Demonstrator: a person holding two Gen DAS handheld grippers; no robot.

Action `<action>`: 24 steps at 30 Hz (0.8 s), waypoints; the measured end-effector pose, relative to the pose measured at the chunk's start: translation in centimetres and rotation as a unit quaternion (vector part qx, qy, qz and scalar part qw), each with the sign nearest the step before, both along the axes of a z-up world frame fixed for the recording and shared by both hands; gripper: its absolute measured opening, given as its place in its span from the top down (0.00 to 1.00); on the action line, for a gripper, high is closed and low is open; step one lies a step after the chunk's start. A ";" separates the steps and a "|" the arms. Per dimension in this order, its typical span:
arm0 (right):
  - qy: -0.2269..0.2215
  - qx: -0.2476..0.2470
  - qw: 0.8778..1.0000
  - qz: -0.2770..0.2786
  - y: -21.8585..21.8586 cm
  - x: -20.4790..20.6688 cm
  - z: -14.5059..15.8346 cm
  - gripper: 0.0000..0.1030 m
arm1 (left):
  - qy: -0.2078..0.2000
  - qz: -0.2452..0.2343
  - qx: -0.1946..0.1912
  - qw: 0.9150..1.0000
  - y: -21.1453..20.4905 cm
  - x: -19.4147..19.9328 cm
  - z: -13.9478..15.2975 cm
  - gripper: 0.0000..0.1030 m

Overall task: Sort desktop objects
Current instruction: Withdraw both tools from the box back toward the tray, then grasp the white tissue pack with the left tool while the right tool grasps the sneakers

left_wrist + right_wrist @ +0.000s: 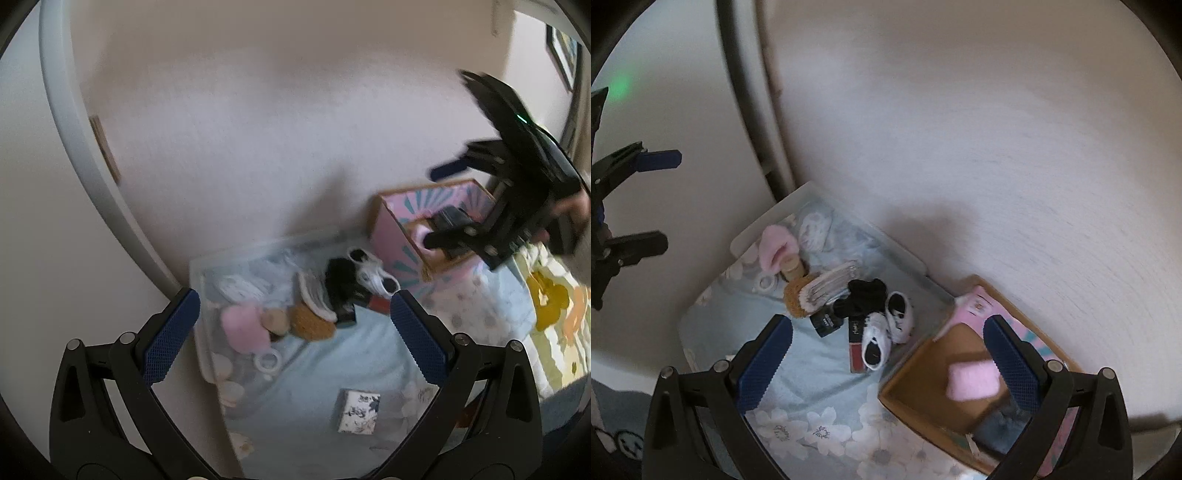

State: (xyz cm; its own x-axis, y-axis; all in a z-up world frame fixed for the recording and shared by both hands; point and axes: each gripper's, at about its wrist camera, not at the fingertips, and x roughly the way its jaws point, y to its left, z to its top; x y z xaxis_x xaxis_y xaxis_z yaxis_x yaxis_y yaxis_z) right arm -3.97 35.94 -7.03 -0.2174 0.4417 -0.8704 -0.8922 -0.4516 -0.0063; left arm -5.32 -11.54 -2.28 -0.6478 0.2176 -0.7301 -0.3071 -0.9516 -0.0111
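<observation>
While grippers gape, pink sock (pixel 973 380) lies crosswise.

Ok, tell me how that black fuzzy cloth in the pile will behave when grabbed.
The black fuzzy cloth looks crumpled and soft, so it will probably flop and drape from the tool. It seems light. It lies against the white baby shoes and a striped item, so it may drag them.

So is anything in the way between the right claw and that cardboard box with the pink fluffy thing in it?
Nothing visible. The right claw hangs open right above the cardboard box, whose top is open, and the pink fluffy thing already lies inside. The left claw is off to the side.
</observation>
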 end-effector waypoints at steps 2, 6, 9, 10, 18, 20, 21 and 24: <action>-0.003 -0.008 1.000 0.021 0.6 -0.8 -1.1 0.00 | 0.004 -0.011 0.004 1.000 0.7 1.2 -1.9 0.00; -0.019 -0.022 0.997 0.070 1.8 -2.1 -3.3 0.01 | 0.006 -0.039 0.007 0.999 2.4 4.0 -6.0 0.00; -0.033 -0.040 0.993 0.104 3.0 -2.9 -5.5 0.04 | -0.007 -0.062 0.006 0.998 3.8 6.0 -9.7 0.01; -0.041 -0.047 0.991 0.117 3.5 -3.3 -6.4 0.04 | -0.012 -0.067 0.008 0.998 4.1 6.4 -10.6 0.01; -0.089 -0.081 0.976 0.182 5.8 -6.0 -10.7 0.06 | -0.050 -0.069 0.025 0.996 4.7 7.6 -16.8 0.05; -0.097 -0.086 0.974 0.188 6.4 -6.4 -11.6 0.06 | -0.060 -0.067 0.030 0.996 4.6 7.6 -17.9 0.08; -0.102 -0.089 0.973 0.189 6.7 -6.5 -12.1 0.06 | -0.062 -0.067 0.031 0.995 4.6 7.7 -18.2 0.08; -0.108 -0.097 0.971 0.192 7.2 -6.5 -12.9 0.06 | -0.064 -0.067 0.034 0.995 4.5 7.8 -18.7 0.09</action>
State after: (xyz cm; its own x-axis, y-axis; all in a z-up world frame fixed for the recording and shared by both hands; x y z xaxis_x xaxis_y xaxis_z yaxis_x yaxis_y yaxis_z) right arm -10.48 43.17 -19.89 -0.1378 0.1878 -0.9725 -0.6448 -0.7623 -0.0558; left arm 2.52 -7.06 -21.02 -0.5121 0.3478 -0.7854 -0.4225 -0.8981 -0.1223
